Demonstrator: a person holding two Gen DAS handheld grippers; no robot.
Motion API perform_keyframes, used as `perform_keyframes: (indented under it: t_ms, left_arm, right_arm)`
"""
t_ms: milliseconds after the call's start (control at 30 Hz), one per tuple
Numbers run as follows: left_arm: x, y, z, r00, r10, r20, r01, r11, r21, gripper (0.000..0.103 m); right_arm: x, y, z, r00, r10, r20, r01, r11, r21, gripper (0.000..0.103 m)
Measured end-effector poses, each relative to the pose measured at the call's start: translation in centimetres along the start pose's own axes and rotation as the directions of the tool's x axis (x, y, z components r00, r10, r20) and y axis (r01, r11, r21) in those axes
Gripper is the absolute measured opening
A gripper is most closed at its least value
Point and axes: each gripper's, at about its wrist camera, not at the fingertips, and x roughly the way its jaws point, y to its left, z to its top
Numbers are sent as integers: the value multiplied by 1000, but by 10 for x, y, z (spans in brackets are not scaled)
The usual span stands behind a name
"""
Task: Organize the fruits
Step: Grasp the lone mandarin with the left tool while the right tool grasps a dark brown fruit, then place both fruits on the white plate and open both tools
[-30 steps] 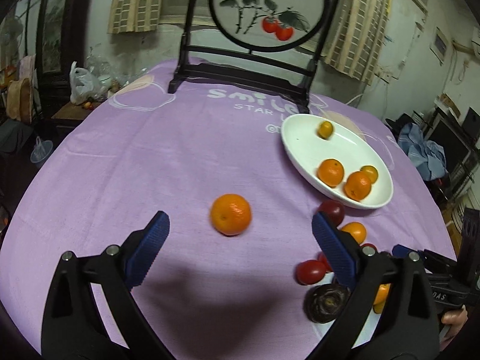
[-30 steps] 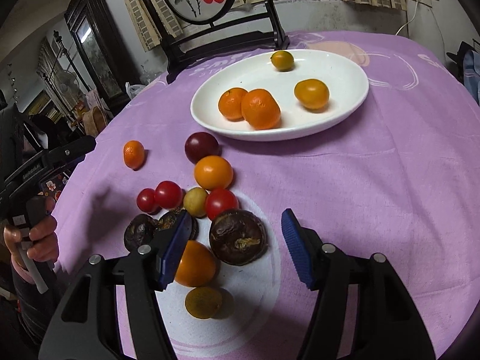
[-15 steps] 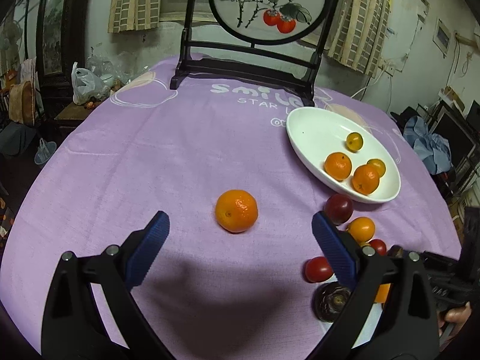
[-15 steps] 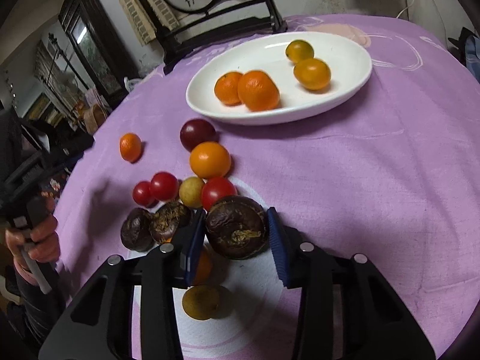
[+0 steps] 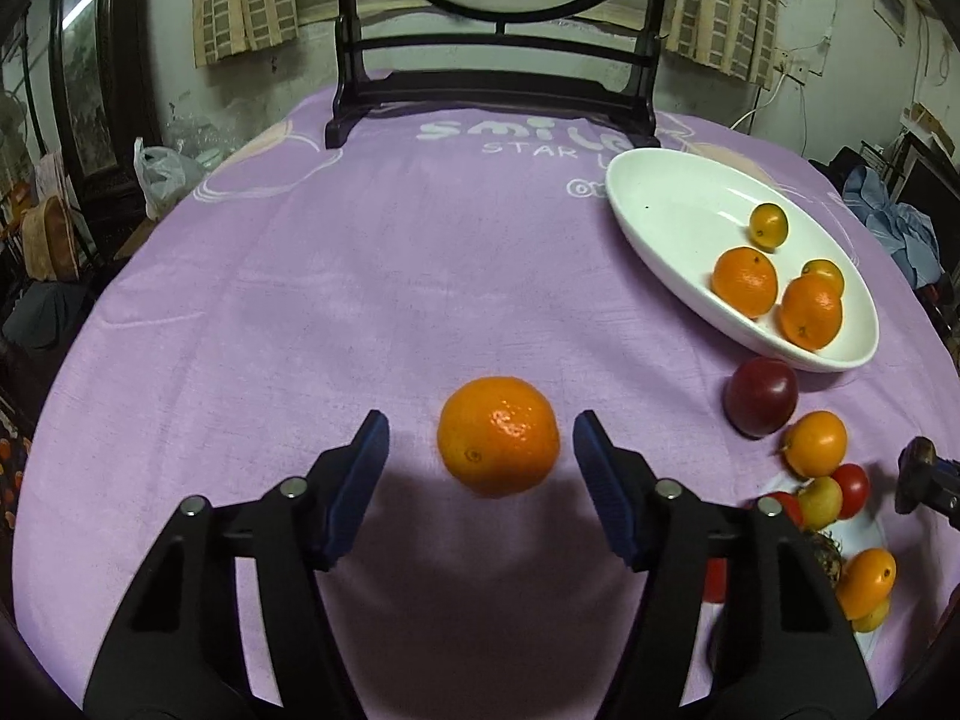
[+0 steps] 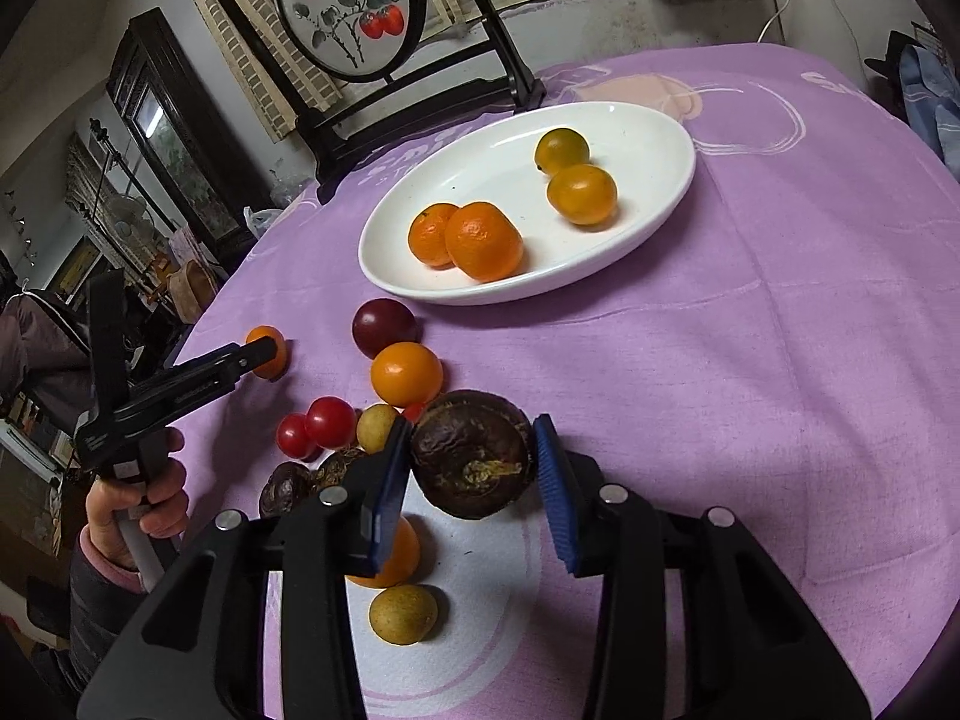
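Note:
A loose orange mandarin (image 5: 498, 445) lies on the purple cloth between the open fingers of my left gripper (image 5: 480, 468), with gaps on both sides. My right gripper (image 6: 474, 468) is shut on a dark brown wrinkled fruit (image 6: 471, 456) and holds it over the fruit pile. A white oval plate (image 6: 654, 138) holds two mandarins (image 6: 465, 237) and two small yellow-orange fruits (image 6: 579, 192). The pile has a dark plum (image 6: 384, 327), an orange (image 6: 405, 373), red tomatoes (image 6: 315, 426), yellow fruits (image 6: 402, 612) and more brown fruits (image 6: 282, 495).
A black wooden stand with a round painted screen (image 5: 492, 102) stands at the table's far edge. The left gripper and the hand holding it show in the right wrist view (image 6: 150, 396). The round table's edge drops off on all sides.
My left gripper moved forward around the mandarin and its fingers narrowed. My right gripper closed on the dark brown fruit and lifted it slightly.

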Motion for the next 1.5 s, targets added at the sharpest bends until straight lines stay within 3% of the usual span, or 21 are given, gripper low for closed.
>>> perform_keyframes:
  t_ms: [133, 233, 267, 500, 667, 833, 967, 1067, 1233, 1500]
  left_arm:
    - [8, 0, 0, 1000, -16, -23, 16, 1000, -6, 63]
    - [12, 0, -2, 999, -28, -46, 28, 1000, -11, 45]
    - [14, 0, -2, 998, -39, -56, 38, 999, -15, 44]
    - [7, -3, -5, 998, -47, -43, 46, 999, -21, 43]
    - [-29, -17, -2, 993, -104, 55, 105, 994, -12, 43]
    - [-45, -54, 24, 972, -205, 113, 201, 979, 41, 43]
    - [-30, -86, 55, 964, -226, 137, 219, 973, 68, 43]
    - [-6, -101, 75, 969, -219, 113, 212, 975, 66, 43]
    - [30, -108, 96, 976, -205, 68, 201, 978, 55, 43]
    - [67, -109, 101, 985, -172, -1, 171, 983, 71, 43]
  right_arm:
    - [0, 0, 1, 1000, -1, 1, 1, 1000, 2, 41]
    - [0, 0, 1, 1000, -5, 1, 5, 1000, -1, 41]
    - [0, 0, 1, 1000, -7, 2, 7, 1000, -2, 41]
    - [-2, 3, 1, 1000, -16, 19, 17, 1000, -24, 41]
    - [-11, 6, 8, 997, 0, 79, 3, 999, -39, 41]
    - [-20, 5, 38, 978, -27, 209, 31, 999, -17, 42]
    - [-5, -2, 70, 960, -73, 271, 76, 997, 0, 42]
    - [11, -12, 85, 959, -92, 267, 90, 996, 18, 42]
    - [39, -23, 103, 969, -99, 227, 98, 995, 16, 41]
    - [63, -25, 114, 978, -96, 184, 99, 995, -10, 42]
